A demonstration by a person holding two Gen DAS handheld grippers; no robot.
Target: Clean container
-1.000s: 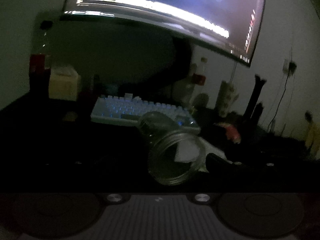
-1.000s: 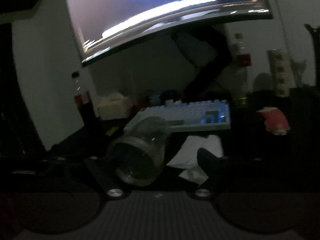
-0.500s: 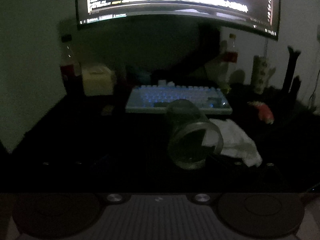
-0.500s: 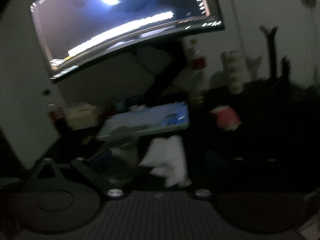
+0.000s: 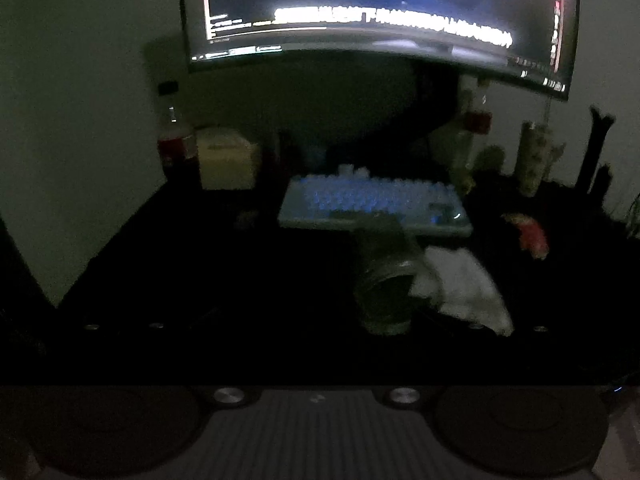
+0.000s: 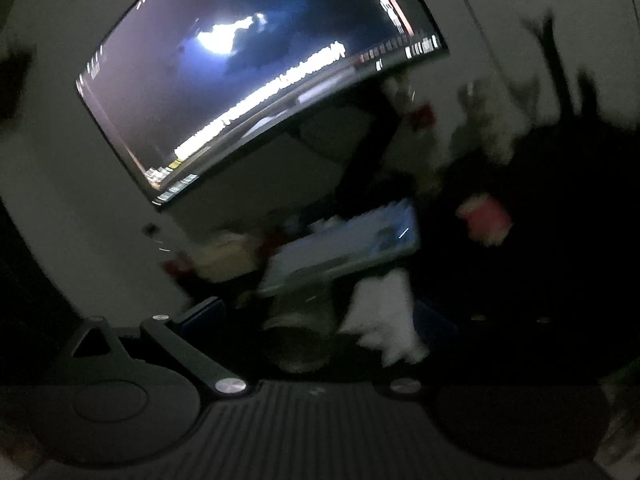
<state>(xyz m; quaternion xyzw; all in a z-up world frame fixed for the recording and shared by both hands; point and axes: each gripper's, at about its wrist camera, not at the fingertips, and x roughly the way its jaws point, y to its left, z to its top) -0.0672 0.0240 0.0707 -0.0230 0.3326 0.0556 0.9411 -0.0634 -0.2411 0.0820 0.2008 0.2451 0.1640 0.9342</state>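
A clear glass jar (image 5: 386, 280) lies on its side on the dark desk, mouth toward me, just in front of the keyboard. A crumpled white cloth (image 5: 464, 292) lies against its right side. In the blurred, tilted right wrist view the jar (image 6: 300, 332) and the cloth (image 6: 386, 320) sit low in the middle. My left gripper's fingers are lost in the dark; only screws show, wide apart. My right gripper (image 6: 316, 320) has its left finger (image 6: 192, 344) left of the jar and stands open around jar and cloth.
A lit white keyboard (image 5: 372, 208) lies behind the jar under a curved monitor (image 5: 376, 16). A red-labelled bottle (image 5: 176, 148) and a pale tissue box (image 5: 228, 164) stand back left. A red object (image 5: 530, 236) and bottles stand back right.
Both cameras pulled back from the jar, which now looks smaller. The right wrist view rolled and blurred. The jar and cloth stay on the desk.
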